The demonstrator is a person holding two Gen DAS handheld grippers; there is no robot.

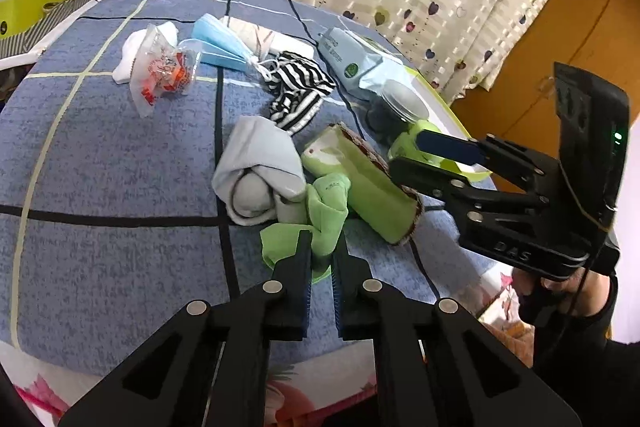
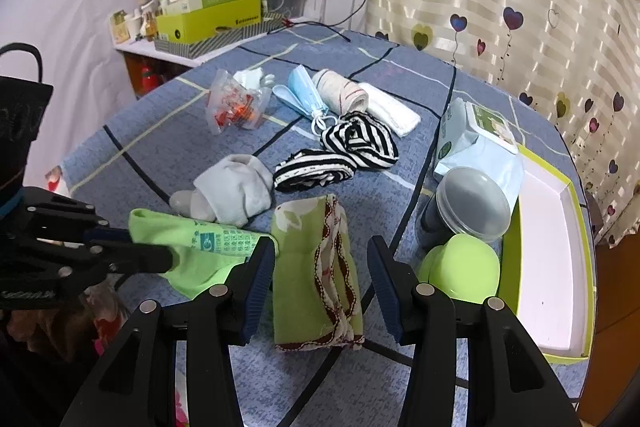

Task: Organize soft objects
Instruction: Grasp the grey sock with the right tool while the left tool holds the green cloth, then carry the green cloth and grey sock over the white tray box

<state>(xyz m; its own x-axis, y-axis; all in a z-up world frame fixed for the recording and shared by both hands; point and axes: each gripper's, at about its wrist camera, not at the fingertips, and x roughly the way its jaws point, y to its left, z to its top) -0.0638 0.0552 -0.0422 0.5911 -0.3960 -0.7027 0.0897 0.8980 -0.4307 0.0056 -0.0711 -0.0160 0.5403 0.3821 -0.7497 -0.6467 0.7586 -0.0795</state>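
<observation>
Box lid point(image 2: 576, 211) cut by right tongs; print on green cloth point(image 2: 224, 241) unreadable

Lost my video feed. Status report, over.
Left gripper shut on light green sock. Right gripper open, straddling folded green cloth. Grey socks beside it, green ball by right finger.

green sock point(image 2: 200, 247) pinched, folded green cloth point(image 2: 316, 279) flat

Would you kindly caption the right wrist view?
Open right hand-held gripper straddles folded green cloth; left hand-held gripper pinches light-green cloth.
</observation>
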